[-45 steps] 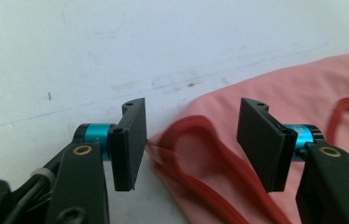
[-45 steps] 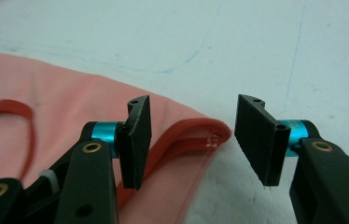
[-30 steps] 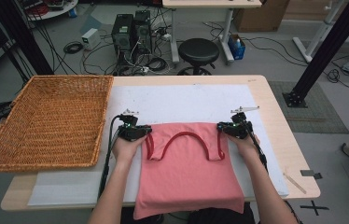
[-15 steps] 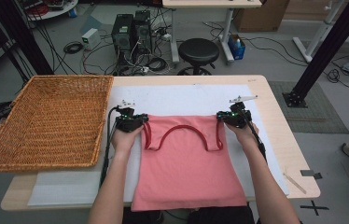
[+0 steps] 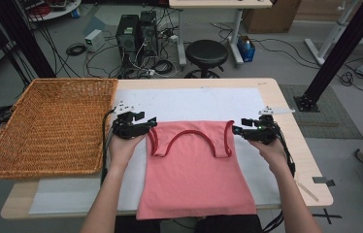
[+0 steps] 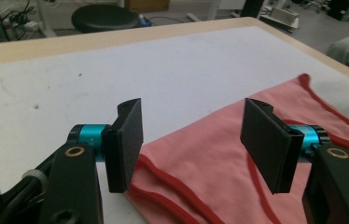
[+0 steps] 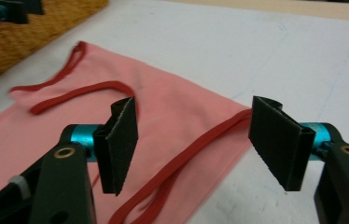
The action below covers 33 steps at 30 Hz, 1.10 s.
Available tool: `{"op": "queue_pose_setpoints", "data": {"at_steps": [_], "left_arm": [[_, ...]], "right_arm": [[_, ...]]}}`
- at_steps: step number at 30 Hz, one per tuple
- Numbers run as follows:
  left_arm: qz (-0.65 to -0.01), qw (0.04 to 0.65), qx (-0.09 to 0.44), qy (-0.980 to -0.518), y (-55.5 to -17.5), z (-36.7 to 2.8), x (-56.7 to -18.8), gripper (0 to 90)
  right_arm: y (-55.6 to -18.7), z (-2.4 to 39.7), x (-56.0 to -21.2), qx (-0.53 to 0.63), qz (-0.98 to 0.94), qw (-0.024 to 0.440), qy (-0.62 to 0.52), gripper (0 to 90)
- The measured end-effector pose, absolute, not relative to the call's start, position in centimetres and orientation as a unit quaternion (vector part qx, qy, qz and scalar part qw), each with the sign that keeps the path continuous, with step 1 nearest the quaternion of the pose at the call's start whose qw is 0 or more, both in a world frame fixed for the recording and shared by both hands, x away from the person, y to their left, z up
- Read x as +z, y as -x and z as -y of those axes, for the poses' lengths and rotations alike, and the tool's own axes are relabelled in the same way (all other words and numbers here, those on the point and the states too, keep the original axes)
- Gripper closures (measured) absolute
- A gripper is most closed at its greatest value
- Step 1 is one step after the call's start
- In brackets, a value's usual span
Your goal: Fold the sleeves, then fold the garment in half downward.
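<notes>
The pink tank top (image 5: 196, 170) lies flat on the white mat (image 5: 194, 104) covering the worktop, its red-trimmed shoulder straps pointing away from the person and its hem hanging over the near edge. The left gripper (image 5: 146, 125) and right gripper (image 5: 238, 130) hover just outside the two straps, released; their jaws have just been opening, with nothing pinched between them, apparently after spreading the garment smooth. A wicker basket (image 5: 48, 126) sits beyond the left gripper.

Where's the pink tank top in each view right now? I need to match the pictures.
High view: pink tank top lies centre, between both grippers.
Left gripper view: lower right, beneath the open jaws.
Right gripper view: left and centre, under the jaws.
Shared landmark: its red-trimmed straps.
</notes>
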<state>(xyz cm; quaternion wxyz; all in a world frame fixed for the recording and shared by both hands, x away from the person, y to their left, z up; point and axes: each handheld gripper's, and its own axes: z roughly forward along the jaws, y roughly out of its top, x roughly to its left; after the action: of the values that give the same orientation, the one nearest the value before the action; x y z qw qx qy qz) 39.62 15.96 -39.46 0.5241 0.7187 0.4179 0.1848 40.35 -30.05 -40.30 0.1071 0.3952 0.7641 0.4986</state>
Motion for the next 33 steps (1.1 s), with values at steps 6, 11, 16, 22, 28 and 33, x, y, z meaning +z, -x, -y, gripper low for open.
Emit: {"op": "queue_pose_setpoints", "data": {"at_steps": [6, 11, 16, 22, 28, 33], "left_arm": [[-0.379, 0.531, 0.179, -0.737, -37.7, -15.3, -38.4, 39.0], [-0.396, 0.534, 0.171, -0.727, -38.3, -15.4, -38.7, 39.0], [-0.427, 0.532, 0.157, -0.714, -39.8, -16.1, -39.8, 39.0], [-0.464, 0.519, 0.133, -0.706, -42.8, -16.4, -41.3, 39.7], [-0.503, 0.477, 0.123, -0.710, -45.1, -16.0, -42.8, 41.2], [-0.527, 0.427, 0.112, -0.726, -45.6, -16.1, -44.1, 41.2]], "right_arm": [[-38.3, 31.2, -39.4, 0.513, -0.771, 0.099, -0.363, 30.6], [-38.5, 31.3, -38.8, 0.516, -0.769, 0.102, -0.363, 30.6], [-39.8, 31.1, -38.8, 0.509, -0.767, 0.104, -0.377, 31.2], [-43.7, 30.6, -40.4, 0.492, -0.762, 0.087, -0.412, 37.3], [-46.5, 29.7, -41.9, 0.467, -0.762, 0.085, -0.440, 40.1], [-47.9, 29.1, -43.2, 0.431, -0.758, 0.089, -0.481, 43.7]]}}
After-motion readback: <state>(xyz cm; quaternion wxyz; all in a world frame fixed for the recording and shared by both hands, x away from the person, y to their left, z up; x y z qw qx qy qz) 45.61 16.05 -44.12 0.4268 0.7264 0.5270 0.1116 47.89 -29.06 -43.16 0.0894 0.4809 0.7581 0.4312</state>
